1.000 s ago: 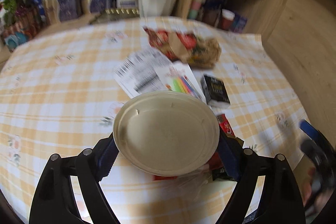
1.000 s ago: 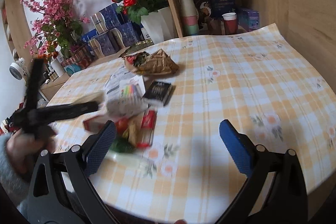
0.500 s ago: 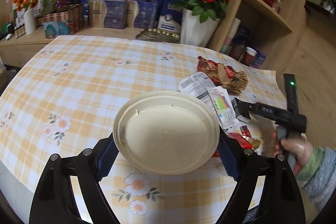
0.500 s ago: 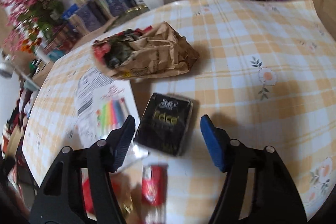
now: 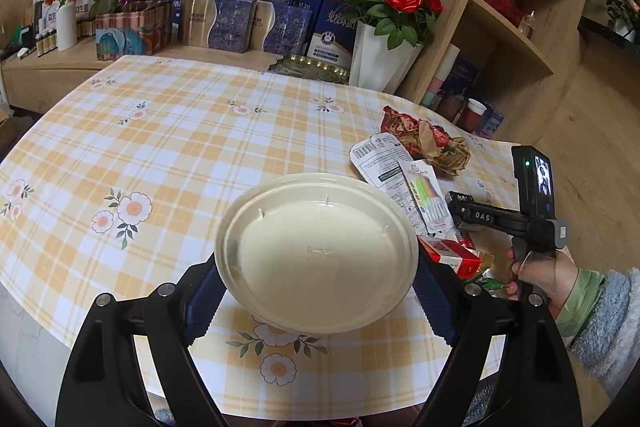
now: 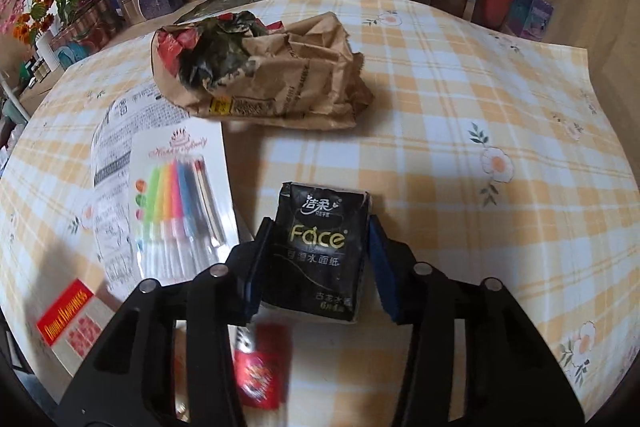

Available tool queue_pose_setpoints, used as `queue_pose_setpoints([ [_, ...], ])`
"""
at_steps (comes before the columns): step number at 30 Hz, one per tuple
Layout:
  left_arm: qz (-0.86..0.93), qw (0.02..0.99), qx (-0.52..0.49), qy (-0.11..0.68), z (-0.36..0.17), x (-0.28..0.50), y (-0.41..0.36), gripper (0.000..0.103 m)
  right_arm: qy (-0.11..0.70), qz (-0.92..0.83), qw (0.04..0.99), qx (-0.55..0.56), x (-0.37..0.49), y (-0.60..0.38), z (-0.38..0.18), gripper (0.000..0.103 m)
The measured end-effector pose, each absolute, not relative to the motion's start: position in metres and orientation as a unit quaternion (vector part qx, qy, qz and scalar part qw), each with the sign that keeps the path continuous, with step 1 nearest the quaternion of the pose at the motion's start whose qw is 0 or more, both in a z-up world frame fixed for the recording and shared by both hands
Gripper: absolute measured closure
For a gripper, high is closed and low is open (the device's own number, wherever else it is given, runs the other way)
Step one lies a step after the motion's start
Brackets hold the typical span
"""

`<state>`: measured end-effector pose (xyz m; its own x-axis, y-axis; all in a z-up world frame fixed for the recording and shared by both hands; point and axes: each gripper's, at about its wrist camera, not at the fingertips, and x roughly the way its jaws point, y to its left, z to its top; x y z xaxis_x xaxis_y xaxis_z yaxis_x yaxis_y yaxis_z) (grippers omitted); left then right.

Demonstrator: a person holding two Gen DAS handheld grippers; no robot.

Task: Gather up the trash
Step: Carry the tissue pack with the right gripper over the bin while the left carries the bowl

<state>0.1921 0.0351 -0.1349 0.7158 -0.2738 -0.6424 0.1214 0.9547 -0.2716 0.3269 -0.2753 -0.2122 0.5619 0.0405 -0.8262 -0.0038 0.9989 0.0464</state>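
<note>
My left gripper (image 5: 316, 291) is shut on a cream paper plate (image 5: 316, 255), held above the table's near edge. My right gripper (image 6: 316, 259) has closed around a black tissue pack (image 6: 318, 247) lying on the checked tablecloth; both blue pads touch its sides. In the left wrist view the right gripper (image 5: 464, 215) shows from the side over the trash. Trash lies around it: a crumpled brown paper bag (image 6: 280, 75), a candle packet (image 6: 180, 195) on a printed sheet (image 6: 116, 147), a red-and-white box (image 6: 68, 319) and a red wrapper (image 6: 260, 371).
A white vase of red roses (image 5: 380, 63), blue gift boxes (image 5: 240, 23) and a gold tray (image 5: 312, 67) stand past the table's far edge. A wooden shelf (image 5: 512, 7) with cups stands to the right. The tablecloth's left half (image 5: 140, 147) holds no objects.
My right gripper has moved down onto the black tissue pack and its jaws have narrowed from wide apart to touching its sides. My left gripper has drawn back slightly with the plate.
</note>
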Motion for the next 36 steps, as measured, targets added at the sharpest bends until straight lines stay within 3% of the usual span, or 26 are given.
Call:
queue_pose_setpoints([
  [22,-0.15,0.931,-0.067,0.325,-0.103,0.121,0.007,0.021,0.357,0.042,0.931,0.069,0.183,-0.312,-0.115,0.064],
  [36,-0.164,0.933,-0.046,0.318,-0.107,0.061,0.013,0.021,0.338,0.115,0.933,0.047,0.068,-0.273,-0.111,0.064],
])
